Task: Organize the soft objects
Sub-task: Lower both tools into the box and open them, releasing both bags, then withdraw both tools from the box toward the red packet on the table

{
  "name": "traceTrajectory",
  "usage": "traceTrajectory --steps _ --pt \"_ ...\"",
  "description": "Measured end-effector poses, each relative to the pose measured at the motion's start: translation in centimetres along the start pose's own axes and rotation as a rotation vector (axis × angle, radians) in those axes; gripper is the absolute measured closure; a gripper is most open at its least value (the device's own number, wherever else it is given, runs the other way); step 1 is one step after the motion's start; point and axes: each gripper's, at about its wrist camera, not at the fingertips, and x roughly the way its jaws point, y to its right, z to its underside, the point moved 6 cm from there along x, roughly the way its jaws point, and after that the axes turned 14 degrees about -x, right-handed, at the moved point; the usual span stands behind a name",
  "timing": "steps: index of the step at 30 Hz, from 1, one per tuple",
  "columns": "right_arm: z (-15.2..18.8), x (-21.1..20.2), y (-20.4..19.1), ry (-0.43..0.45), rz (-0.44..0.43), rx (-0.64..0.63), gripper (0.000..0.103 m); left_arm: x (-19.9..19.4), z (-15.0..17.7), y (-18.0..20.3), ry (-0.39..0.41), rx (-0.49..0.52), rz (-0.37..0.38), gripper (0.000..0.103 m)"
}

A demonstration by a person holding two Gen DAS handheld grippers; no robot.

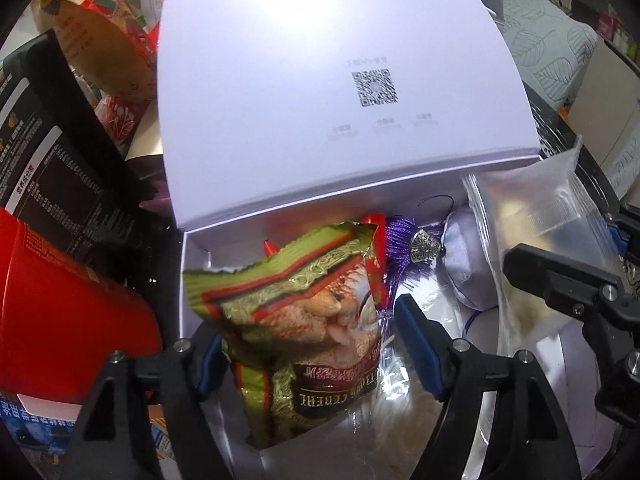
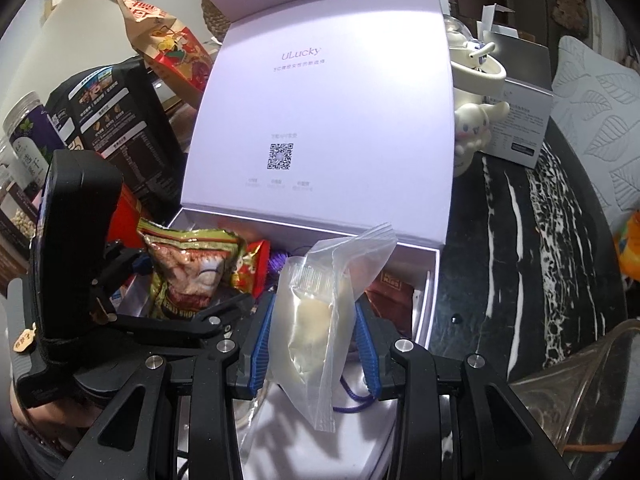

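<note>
A dark table [image 2: 520, 240] veined with white carries an open white box [image 2: 434, 280]. Right of the box are set a cream figurine [image 2: 476, 120] and a grey carton [image 2: 524, 120]; left of it, a black box [image 2: 120, 128] and, seemingly, a jar [image 2: 24, 136].

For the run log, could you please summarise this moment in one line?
left tongs: open around cereal bag | right tongs: shut on zip bag | both over open box

Glossy foil cereal packet [image 1: 304, 312] – clear plastic bag [image 2: 320, 308] (frosted), matt cardboard box [image 1: 320, 80]
</note>
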Motion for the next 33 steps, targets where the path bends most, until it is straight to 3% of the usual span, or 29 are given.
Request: traceTrajectory --steps 5,7,16,31,33 --pt "0.2 0.5 0.0 -0.032 0.002 0.014 0.063 -0.1 -0.1 0.1 0.008 -0.003 0.004 0.028" --pt "0.3 0.6 0.1 -0.037 -0.010 0.029 0.057 -0.4 -0.1 0.1 0.009 -0.012 0.011 0.028" --pt "-0.1 -0.6 -0.3 -0.023 0.007 0.030 0.056 -3.4 -0.3 -0.2 0.071 -0.022 0.020 0.028" --pt "-1.5 -6.6 -1.8 0.063 0.074 -0.010 0.055 -11.1 -1.4 -2.2 0.208 -0.075 0.062 0.028" --pt "-1.9 -7.8 -2.3 0.084 0.081 -0.017 0.052 -12.8 -1.4 -2.5 0.237 -0.078 0.072 0.028"
